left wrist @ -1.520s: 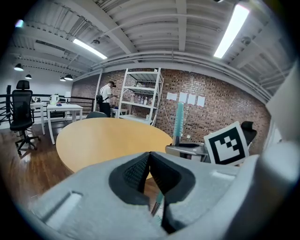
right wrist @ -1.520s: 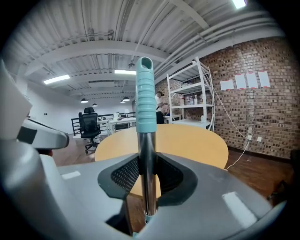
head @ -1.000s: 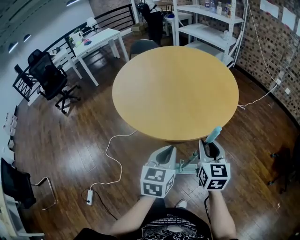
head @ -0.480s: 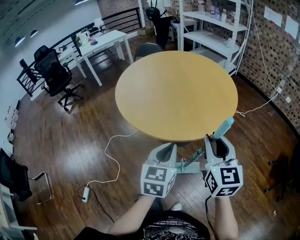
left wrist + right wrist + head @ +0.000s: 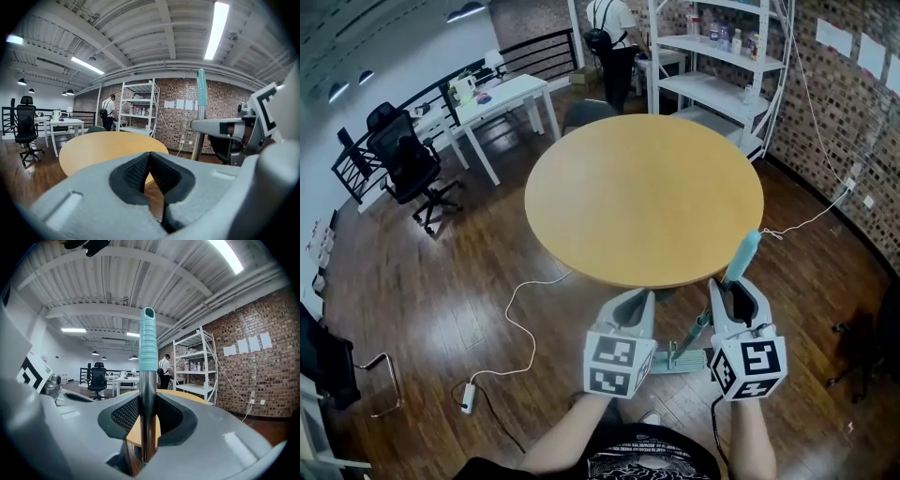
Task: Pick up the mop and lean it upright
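The mop has a metal shaft with a teal grip [image 5: 742, 255] at its top. Its flat head [image 5: 680, 360] rests on the wooden floor between my two grippers. My right gripper [image 5: 733, 292] is shut on the shaft just below the grip and holds it steeply tilted, top toward the round table [image 5: 581, 178]. In the right gripper view the shaft [image 5: 148, 394] runs straight up between the pads of my right gripper [image 5: 147, 401]. My left gripper [image 5: 630, 302] hangs beside the mop, shut and empty. The left gripper view shows my left gripper [image 5: 150, 157] with its pads together and the mop's teal grip [image 5: 201, 89] to its right.
The table's near edge is just ahead of both grippers. A white cable runs to a power strip [image 5: 467, 398] on the floor at left. Office chairs [image 5: 403, 155], a white desk [image 5: 502, 94], metal shelving [image 5: 717, 56], a person [image 5: 614, 28] and a brick wall [image 5: 844, 103] lie beyond.
My right gripper has lifted the mop handle and its teal grip stands higher against the table edge. The mop head has slid nearer. My left gripper has barely moved.
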Demonstrator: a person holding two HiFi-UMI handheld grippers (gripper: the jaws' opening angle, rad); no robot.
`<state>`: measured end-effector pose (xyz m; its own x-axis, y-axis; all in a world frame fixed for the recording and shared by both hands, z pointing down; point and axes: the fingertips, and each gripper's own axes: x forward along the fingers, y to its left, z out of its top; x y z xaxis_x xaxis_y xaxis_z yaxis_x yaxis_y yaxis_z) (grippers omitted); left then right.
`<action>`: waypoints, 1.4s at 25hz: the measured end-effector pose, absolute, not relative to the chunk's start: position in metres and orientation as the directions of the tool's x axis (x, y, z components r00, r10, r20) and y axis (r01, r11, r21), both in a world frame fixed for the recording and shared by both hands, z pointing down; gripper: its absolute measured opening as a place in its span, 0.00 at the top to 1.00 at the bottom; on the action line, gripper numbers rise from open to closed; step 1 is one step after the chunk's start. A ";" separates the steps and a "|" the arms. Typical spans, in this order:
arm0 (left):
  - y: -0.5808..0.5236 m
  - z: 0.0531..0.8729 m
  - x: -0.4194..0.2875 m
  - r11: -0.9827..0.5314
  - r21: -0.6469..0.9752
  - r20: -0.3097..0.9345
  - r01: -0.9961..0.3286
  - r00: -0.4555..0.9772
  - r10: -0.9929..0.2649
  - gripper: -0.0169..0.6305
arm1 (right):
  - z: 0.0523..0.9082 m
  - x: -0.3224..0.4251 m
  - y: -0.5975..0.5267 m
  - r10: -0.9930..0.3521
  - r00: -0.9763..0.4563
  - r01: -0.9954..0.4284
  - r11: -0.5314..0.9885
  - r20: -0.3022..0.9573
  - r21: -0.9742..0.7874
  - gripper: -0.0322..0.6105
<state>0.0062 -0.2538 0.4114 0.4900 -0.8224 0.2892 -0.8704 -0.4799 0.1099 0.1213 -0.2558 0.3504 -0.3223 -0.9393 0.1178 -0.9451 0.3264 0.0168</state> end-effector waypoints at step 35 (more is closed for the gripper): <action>-0.251 0.433 0.001 -0.482 0.170 0.329 -0.860 0.510 -0.795 0.97 | 0.419 0.091 -0.263 -0.907 -0.359 -0.931 0.364 0.220 -0.020 0.79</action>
<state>0.0011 -0.2512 0.4334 0.5102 -0.7948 0.3287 -0.8598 -0.4817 0.1696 0.0907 -0.2629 0.4190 -0.3595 -0.9070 0.2195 -0.9311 0.3643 -0.0196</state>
